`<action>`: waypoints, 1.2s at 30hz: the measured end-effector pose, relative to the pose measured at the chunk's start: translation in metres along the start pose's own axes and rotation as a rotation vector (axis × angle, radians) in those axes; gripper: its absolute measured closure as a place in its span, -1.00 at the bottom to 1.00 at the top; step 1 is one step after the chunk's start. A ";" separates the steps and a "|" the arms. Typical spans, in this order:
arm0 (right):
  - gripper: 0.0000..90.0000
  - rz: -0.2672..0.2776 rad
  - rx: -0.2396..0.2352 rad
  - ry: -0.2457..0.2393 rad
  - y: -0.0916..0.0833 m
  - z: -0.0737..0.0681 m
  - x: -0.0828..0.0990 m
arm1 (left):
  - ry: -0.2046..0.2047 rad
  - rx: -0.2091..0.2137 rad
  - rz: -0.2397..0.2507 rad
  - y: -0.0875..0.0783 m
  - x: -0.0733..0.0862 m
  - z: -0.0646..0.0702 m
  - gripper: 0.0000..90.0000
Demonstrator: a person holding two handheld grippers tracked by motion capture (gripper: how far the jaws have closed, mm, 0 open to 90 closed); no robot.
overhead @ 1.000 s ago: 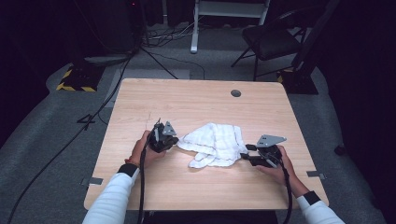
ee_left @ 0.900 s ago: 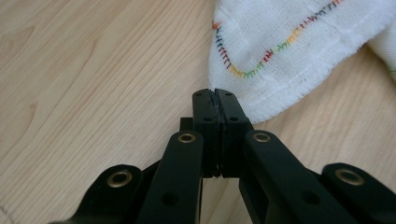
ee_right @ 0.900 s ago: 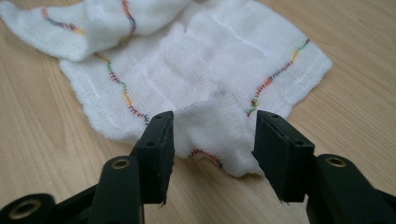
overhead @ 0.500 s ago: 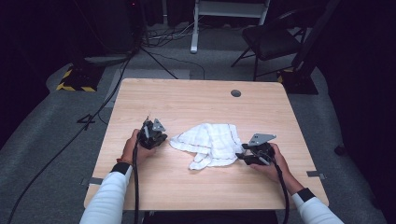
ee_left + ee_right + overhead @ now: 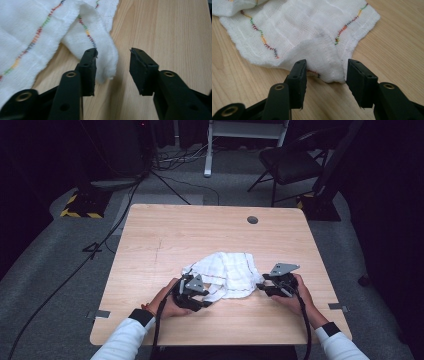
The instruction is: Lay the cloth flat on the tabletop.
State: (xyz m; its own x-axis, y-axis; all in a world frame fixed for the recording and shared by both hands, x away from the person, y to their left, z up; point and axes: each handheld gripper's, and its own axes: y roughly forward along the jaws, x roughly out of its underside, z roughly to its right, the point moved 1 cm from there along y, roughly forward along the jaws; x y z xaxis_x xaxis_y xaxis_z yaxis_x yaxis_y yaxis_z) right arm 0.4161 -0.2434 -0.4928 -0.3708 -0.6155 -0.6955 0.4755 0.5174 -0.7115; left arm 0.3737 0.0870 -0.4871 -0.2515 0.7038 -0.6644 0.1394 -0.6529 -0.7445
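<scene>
My left gripper [image 5: 112,72] has just been opening; a corner of the white cloth [image 5: 105,53] lies between its jaws, not pinched. My right gripper [image 5: 325,80] also stands apart around another corner. The cloth looks crumpled still, so I judge both grips and the spreading remain.

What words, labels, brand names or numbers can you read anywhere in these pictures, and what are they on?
None can be read.
White cloth: coloured stitched lines, no lettering.
Wooden table: bare wood, with a round grommet that carries no mark.
Left gripper and right gripper: plain black, no brand shows.
Floor: yellow and black hazard stripes, a pattern with no text.
</scene>
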 end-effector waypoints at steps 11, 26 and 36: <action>-0.23 0.033 -0.081 0.018 0.011 0.006 -0.015 | 0.033 -0.055 -0.020 0.014 -0.008 -0.002 0.88; 0.73 0.007 -0.120 -0.078 -0.003 -0.007 -0.009 | 0.089 0.021 0.052 0.011 -0.021 0.017 0.89; 0.88 0.027 -0.108 -0.131 -0.019 -0.017 -0.010 | 0.165 0.030 0.084 0.039 -0.056 0.027 0.55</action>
State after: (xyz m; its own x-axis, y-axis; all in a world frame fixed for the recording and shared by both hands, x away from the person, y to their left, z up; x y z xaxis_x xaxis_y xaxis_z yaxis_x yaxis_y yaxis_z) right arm 0.3979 -0.2367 -0.4740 -0.2486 -0.6690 -0.7004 0.3928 0.5914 -0.7043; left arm 0.3670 0.0150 -0.4771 -0.0796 0.6809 -0.7281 0.1237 -0.7180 -0.6850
